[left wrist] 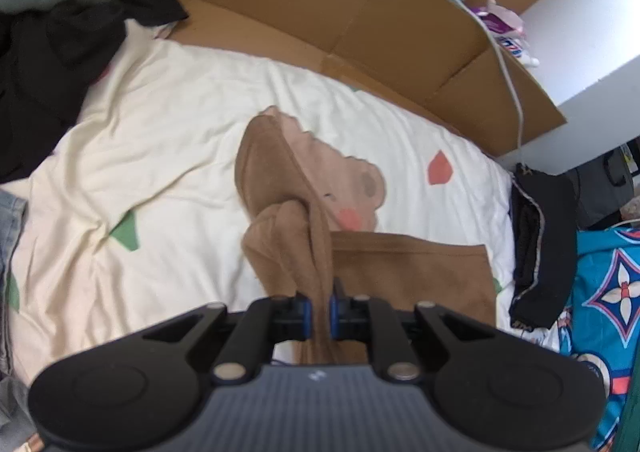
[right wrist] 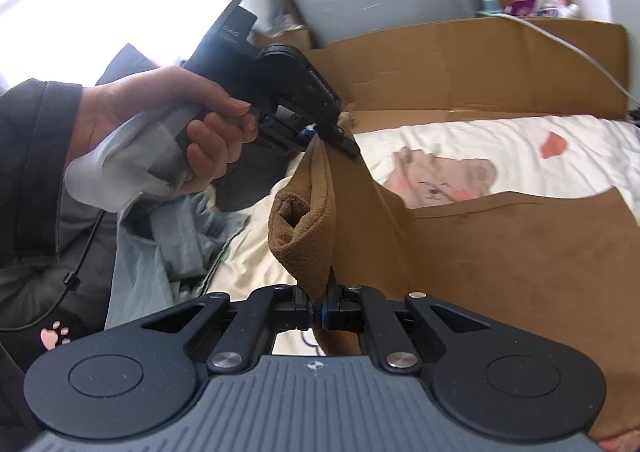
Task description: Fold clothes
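I hold one soft brown fleece garment [right wrist: 480, 252] with both tools, and the fold of it is only at the beginning. My left gripper [right wrist: 316, 134] is closed on one point of its upper edge, and my right gripper [right wrist: 318, 312] is closed on another point of the same edge, so the cloth between them hangs in a loose roll. The rest of the brown garment lies on the cream bed sheet with the printed bear [left wrist: 160, 124], near the bear picture, and one straight edge rests flat there. I judge that no clean fold is made yet: the piece is lifted, not laid in half.

Much work is left. Beside the cream sheet, a dark heap of black clothes [left wrist: 52, 64] and a pale blue denim piece [right wrist: 168, 244] wait unfolded. A dark folded bundle [left wrist: 536, 244] lies at the sheet's other edge; whether it is finished I cannot tell.
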